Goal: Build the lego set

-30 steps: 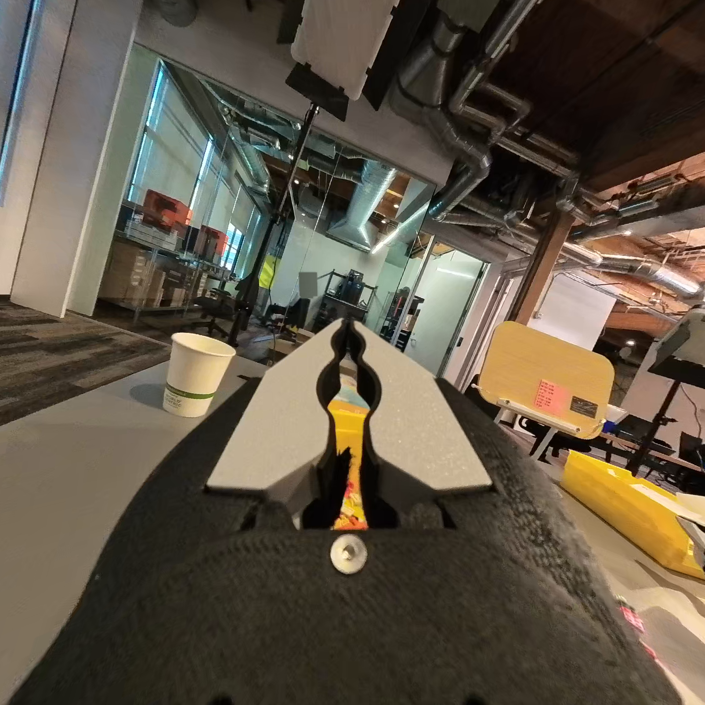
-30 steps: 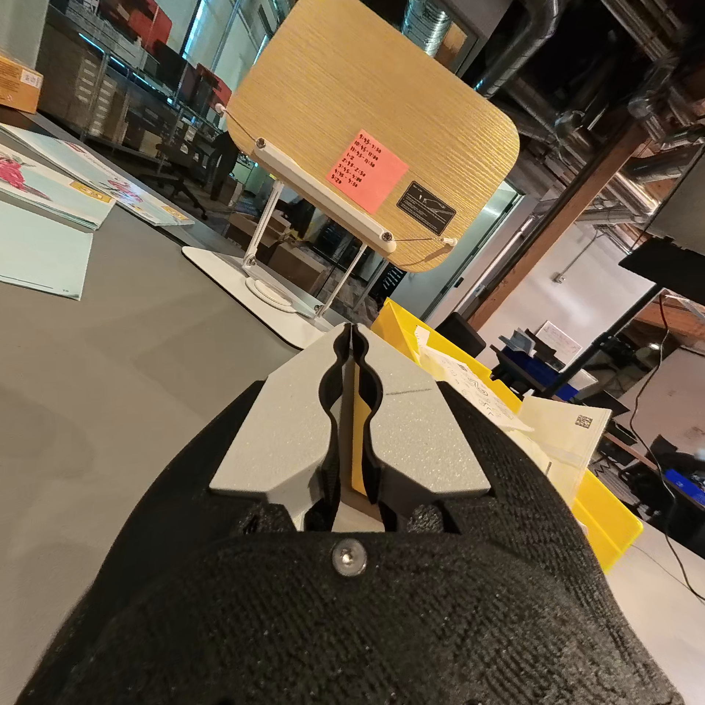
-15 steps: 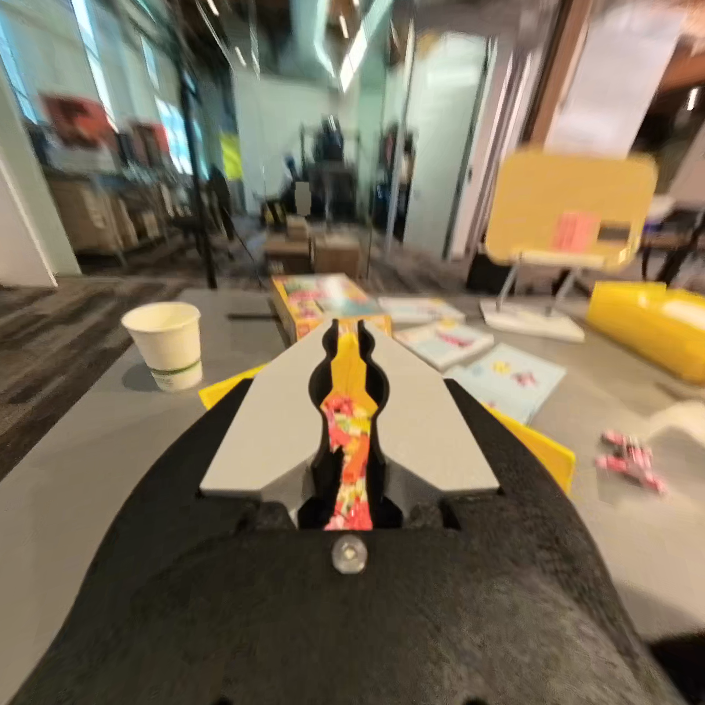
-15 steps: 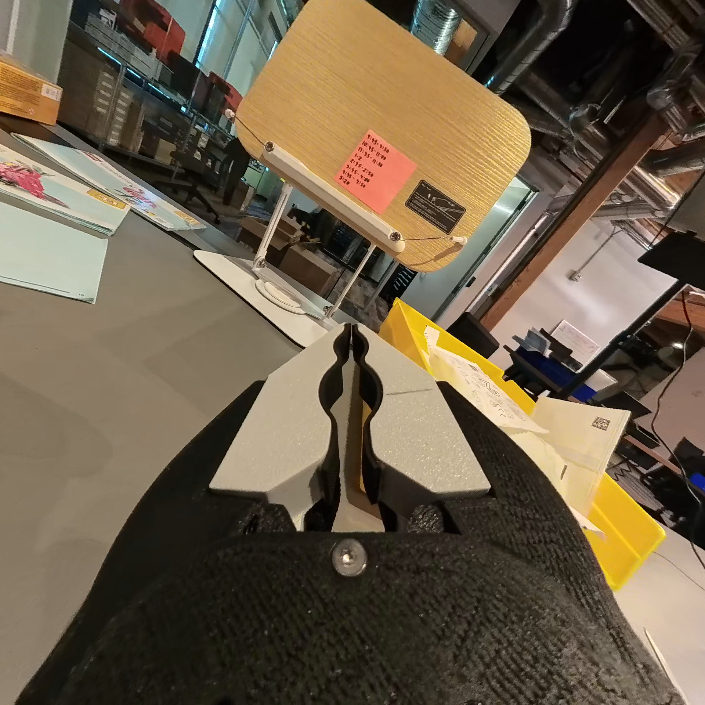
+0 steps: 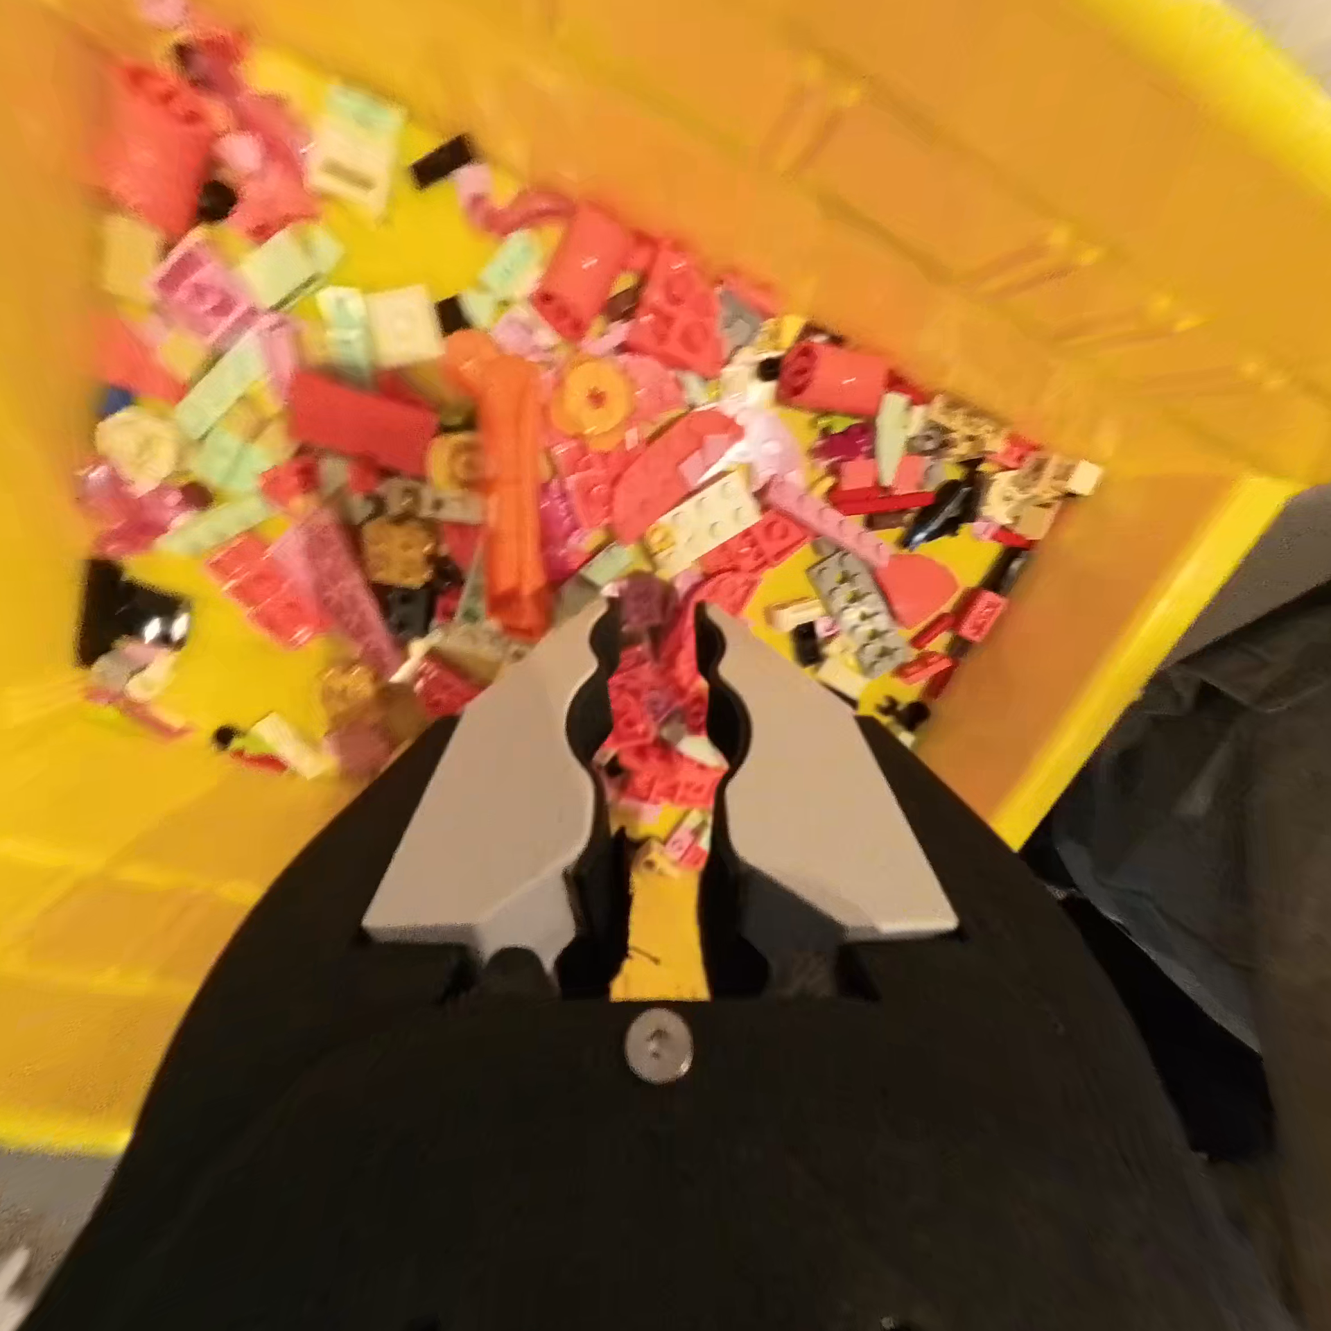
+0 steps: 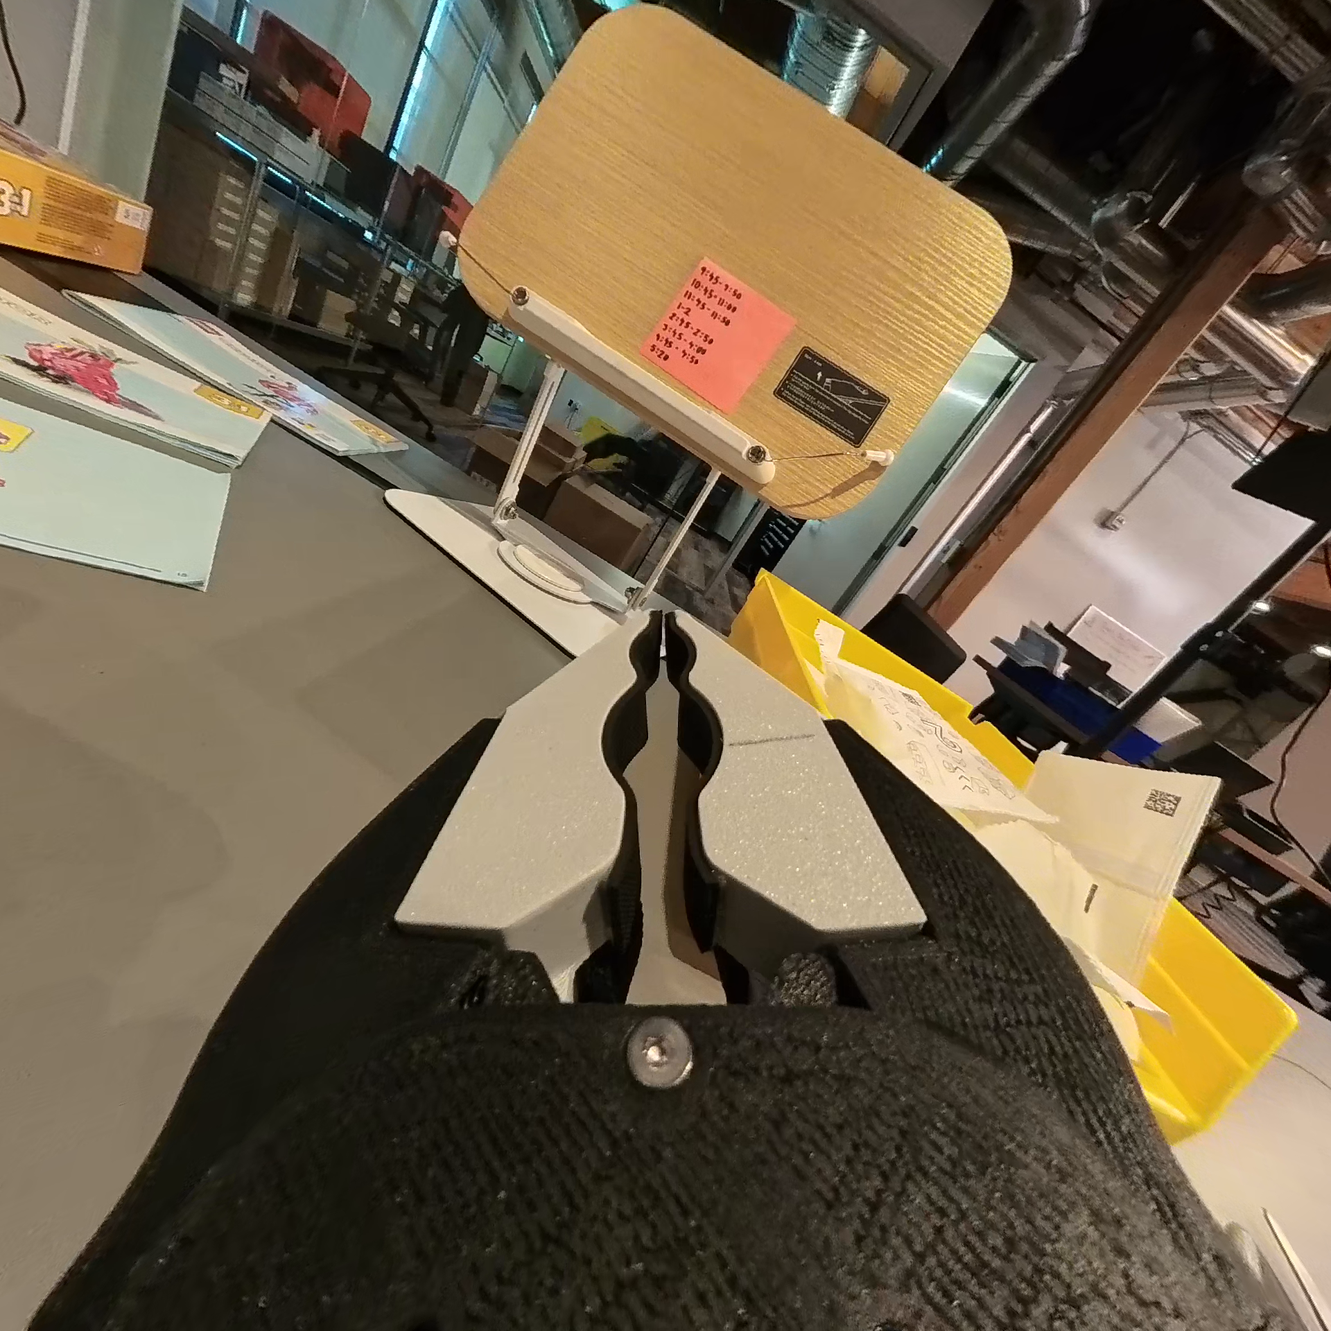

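In the left wrist view my left gripper (image 5: 652,616) points down into a yellow bin (image 5: 936,216) full of loose lego pieces (image 5: 648,461), mostly coral, pink, mint and white, with a long orange piece (image 5: 511,497) among them. Its jaws stand slightly apart just above the pile; a purplish piece (image 5: 643,608) shows between the tips, but blur hides whether it is touched. In the right wrist view my right gripper (image 6: 662,625) is shut and empty, low over the grey table (image 6: 216,720).
A wooden book stand (image 6: 720,288) on a white base stands ahead of the right gripper. A second yellow bin (image 6: 1188,1008) with paper bags is at the right. Instruction booklets (image 6: 130,403) and an orange box (image 6: 65,209) lie at the left. Dark cloth (image 5: 1188,792) lies beside the brick bin. Tip to tip, the grippers are about 60 cm apart.
My left gripper has tipped down from looking across the room to looking into the brick bin, and its jaws have parted a little. The right gripper has shifted only slightly.
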`<state>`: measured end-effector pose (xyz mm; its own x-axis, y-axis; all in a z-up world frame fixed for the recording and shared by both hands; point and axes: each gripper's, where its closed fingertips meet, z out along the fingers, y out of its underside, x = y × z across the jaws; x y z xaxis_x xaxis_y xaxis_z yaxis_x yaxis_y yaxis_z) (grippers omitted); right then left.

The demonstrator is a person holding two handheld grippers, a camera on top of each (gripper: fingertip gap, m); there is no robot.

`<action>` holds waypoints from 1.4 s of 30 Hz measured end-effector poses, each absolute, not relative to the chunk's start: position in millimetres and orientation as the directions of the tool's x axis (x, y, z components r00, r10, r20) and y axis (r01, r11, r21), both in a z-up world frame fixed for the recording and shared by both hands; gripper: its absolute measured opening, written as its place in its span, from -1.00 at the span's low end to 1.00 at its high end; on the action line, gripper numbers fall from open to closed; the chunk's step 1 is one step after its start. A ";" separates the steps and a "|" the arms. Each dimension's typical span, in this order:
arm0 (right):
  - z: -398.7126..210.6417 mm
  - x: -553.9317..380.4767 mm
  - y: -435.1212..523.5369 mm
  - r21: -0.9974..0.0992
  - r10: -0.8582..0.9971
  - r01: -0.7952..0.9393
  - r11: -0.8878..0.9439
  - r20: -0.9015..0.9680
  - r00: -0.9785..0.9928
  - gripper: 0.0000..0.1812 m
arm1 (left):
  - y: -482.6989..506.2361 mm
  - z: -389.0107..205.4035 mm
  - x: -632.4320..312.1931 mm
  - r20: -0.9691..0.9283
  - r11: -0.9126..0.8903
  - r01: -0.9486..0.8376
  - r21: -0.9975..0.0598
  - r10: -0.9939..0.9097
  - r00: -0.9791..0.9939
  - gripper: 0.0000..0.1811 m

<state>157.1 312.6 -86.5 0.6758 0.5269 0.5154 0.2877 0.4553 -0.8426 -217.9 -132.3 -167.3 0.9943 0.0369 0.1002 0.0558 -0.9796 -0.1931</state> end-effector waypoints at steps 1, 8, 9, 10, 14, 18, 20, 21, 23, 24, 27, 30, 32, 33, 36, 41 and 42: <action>-86.7 156.8 312.5 -0.842 0.527 0.290 0.456 0.517 0.674 -1.00 | -126.5 -167.7 -209.1 0.129 -0.977 0.033 -0.213 0.006 0.992 -0.71; -81.4 162.0 315.8 -0.822 0.462 0.315 0.475 0.538 0.706 -0.86 | -100.8 -173.5 -207.0 -0.083 -0.972 -0.092 -0.216 -0.076 0.994 -0.19; -80.1 163.1 316.2 -0.819 0.451 0.317 0.478 0.538 0.712 -0.83 | -99.2 -176.0 -206.3 -0.087 -0.976 -0.091 -0.200 -0.074 0.993 -0.09; -78.8 164.2 316.4 -0.819 0.444 0.316 0.479 0.536 0.718 -0.81 | -96.1 -178.5 -201.1 -0.058 -0.976 -0.084 -0.199 -0.074 0.996 -0.01; -78.5 165.7 317.3 -0.821 0.438 0.316 0.476 0.533 0.724 -0.80 | -86.6 -188.0 -191.4 0.000 -0.982 -0.043 -0.183 -0.043 0.999 0.42; -79.5 164.8 317.7 -0.817 0.436 0.326 0.476 0.541 0.720 -0.80 | -87.4 -195.4 -205.6 -0.123 -0.989 -0.085 -0.120 -0.070 0.990 0.62; -80.1 164.4 317.8 -0.816 0.436 0.329 0.475 0.544 0.717 -0.81 | -88.8 -196.9 -209.3 -0.144 -0.991 -0.095 -0.100 -0.080 0.986 0.59; -80.6 164.1 317.9 -0.816 0.438 0.331 0.474 0.544 0.715 -0.82 | -90.2 -196.6 -214.8 -0.168 -0.991 -0.098 -0.090 -0.082 0.982 0.53; -81.3 163.8 318.0 -0.816 0.440 0.333 0.472 0.546 0.713 -0.82 | -93.4 -194.2 -226.5 -0.196 -0.993 -0.080 -0.084 -0.062 0.979 0.49; -81.5 163.6 318.0 -0.816 0.441 0.334 0.473 0.547 0.712 -0.83 | -96.3 -192.0 -234.5 -0.218 -0.994 -0.069 -0.081 -0.050 0.975 0.44; -82.3 162.5 317.7 -0.814 0.445 0.337 0.473 0.550 0.707 -0.83 | -105.4 -178.8 -260.8 -0.321 -0.995 -0.012 -0.097 0.019 0.947 0.31; -82.9 161.7 317.5 -0.812 0.446 0.340 0.474 0.554 0.703 -0.84 | -108.5 -161.7 -274.2 -0.379 -0.986 0.006 -0.165 0.068 0.923 0.19; -83.2 161.2 317.5 -0.811 0.447 0.341 0.475 0.556 0.701 -0.84 | -112.2 -156.0 -274.0 -0.335 -0.979 0.039 -0.200 0.106 0.936 0.18; -83.3 161.1 317.4 -0.811 0.448 0.341 0.475 0.556 0.699 -0.84 | -115.6 -154.5 -273.4 -0.308 -0.977 0.055 -0.204 0.118 0.944 0.17; -83.7 160.5 317.1 -0.811 0.451 0.342 0.475 0.558 0.696 -0.85 | -138.0 -155.9 -261.5 -0.194 -0.987 0.096 -0.129 0.121 0.973 -0.07; -83.7 160.4 317.3 -0.810 0.451 0.343 0.476 0.559 0.696 -0.85 | -190.2 -160.8 -235.5 -0.166 -0.993 0.054 0.109 0.035 0.985 -0.49; -83.4 160.8 317.6 -0.809 0.447 0.344 0.476 0.560 0.698 -0.84 | -196.1 -162.0 -231.8 -0.161 -0.989 0.047 0.139 0.024 0.987 -0.59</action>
<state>160.8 317.6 -83.4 0.6976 0.4474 0.5596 0.3439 0.4761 -0.8094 -231.8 -196.1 -162.0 0.9866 0.0238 -0.1613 0.0467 -0.9891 0.1394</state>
